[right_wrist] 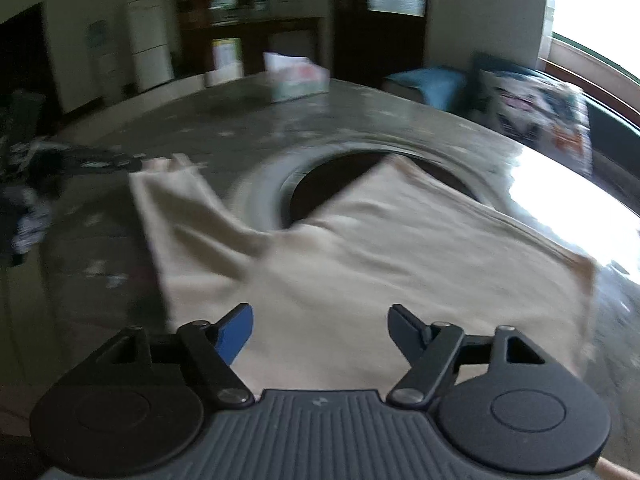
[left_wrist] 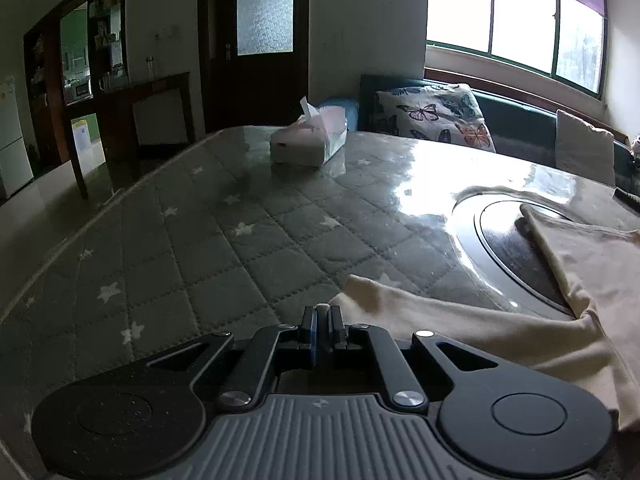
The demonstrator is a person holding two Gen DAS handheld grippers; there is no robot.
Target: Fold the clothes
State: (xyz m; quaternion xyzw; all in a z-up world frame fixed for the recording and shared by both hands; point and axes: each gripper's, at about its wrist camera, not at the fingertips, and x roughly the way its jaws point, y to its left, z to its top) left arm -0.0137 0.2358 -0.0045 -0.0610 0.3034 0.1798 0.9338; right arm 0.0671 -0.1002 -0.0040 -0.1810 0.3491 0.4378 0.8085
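Partly blurred cream garment [right_wrist: 360, 248], left gripper [left_wrist: 322, 312] closed empty, right gripper [right_wrist: 321, 320] open.

Blur and cut edges hiding much of the scene

The right wrist view is smearing: the tissue pack [right_wrist: 298, 80], cushion [right_wrist: 532, 112] and dark clutter [right_wrist: 36, 184] are reading as vague shapes. In the left wrist view, the cream garment [left_wrist: 568, 320] is running off the right edge.

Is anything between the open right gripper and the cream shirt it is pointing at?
Nothing visible. The right gripper sits directly over the shirt, jaws apart, bare cloth between them. The tissue box stands far off across the table.
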